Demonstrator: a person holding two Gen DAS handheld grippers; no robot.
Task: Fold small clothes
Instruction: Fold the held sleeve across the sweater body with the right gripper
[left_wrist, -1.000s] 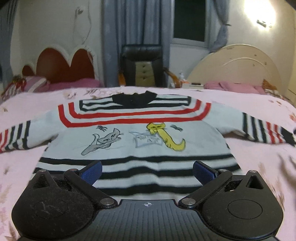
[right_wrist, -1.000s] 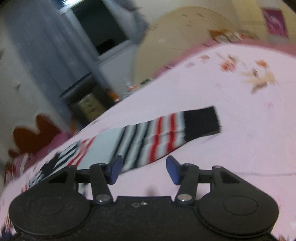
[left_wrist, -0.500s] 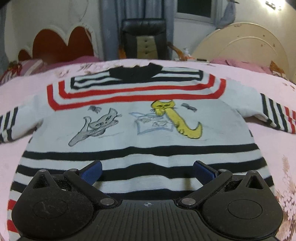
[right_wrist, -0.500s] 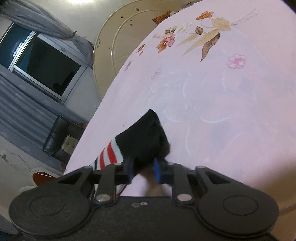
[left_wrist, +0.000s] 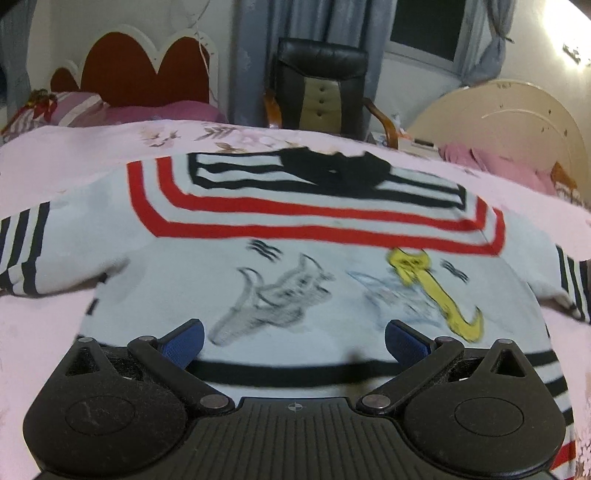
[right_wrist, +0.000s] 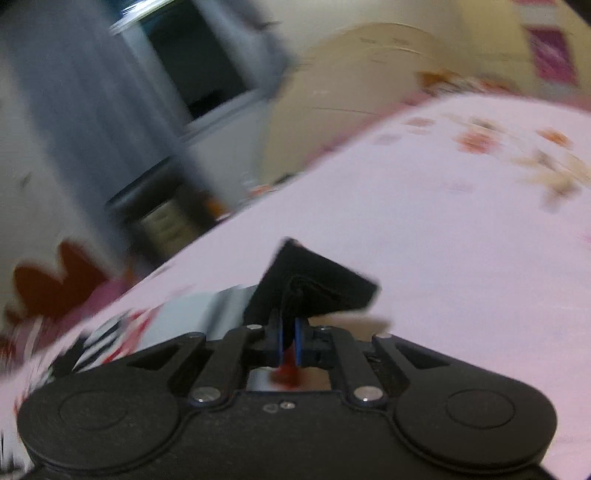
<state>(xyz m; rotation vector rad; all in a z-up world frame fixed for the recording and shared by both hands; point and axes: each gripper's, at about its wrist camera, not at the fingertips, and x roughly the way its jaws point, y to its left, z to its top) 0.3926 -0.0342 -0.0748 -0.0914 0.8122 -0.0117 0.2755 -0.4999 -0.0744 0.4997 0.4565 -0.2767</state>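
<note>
Sweater (left_wrist: 295, 258) lies flat on bed (left_wrist: 37, 332). Left gripper (left_wrist: 293, 338) jaws apart above it. Right gripper (right_wrist: 288, 341) jaws, just closing, clamp what appears to be the sleeve cuff (right_wrist: 314, 284).

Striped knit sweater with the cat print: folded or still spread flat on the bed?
Spread. The striped knit sweater lies front-up on the pink bedsheet, both sleeves out sideways, no fold showing.

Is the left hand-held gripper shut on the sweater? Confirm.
No: the left hand-held gripper hovers with jaws wide apart above the sweater, gripping nothing.
</note>
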